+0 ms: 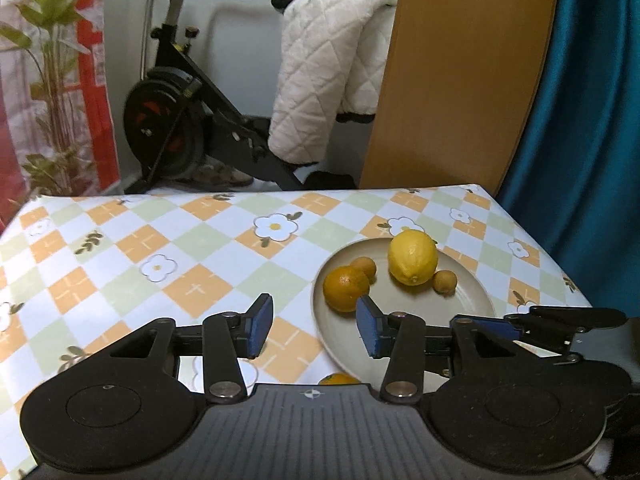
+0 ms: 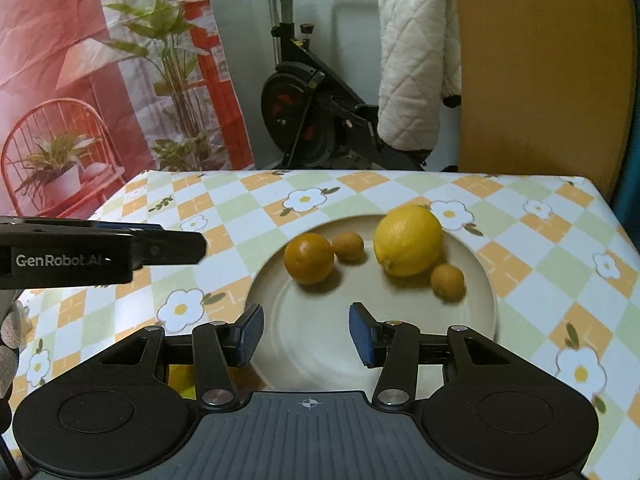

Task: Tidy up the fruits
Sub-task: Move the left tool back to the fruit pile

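Left tool point(image 1: 315, 326) pads apart and empty above the tabletop point(image 1: 160, 240), plate point(image 2: 472, 276) ahead of the right tool point(image 2: 306, 334), also apart and empty, orange point(image 2: 309, 258) front-left, lemon point(image 2: 408, 240) front-right, two small fruits alongside

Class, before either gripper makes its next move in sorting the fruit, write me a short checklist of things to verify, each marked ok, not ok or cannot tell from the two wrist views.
1. Left gripper empty, jaws apart: ok.
2. Right gripper empty, jaws apart: ok.
3. Plate flat on the table and inside its edges: ok.
4. Lemon, orange and two small round fruits resting on the plate: ok.
5. All fruit gathered: not ok; an orange fruit shows off the plate's near rim, partly hidden by the left gripper.
6. Yellow object under the right gripper identified: cannot tell.
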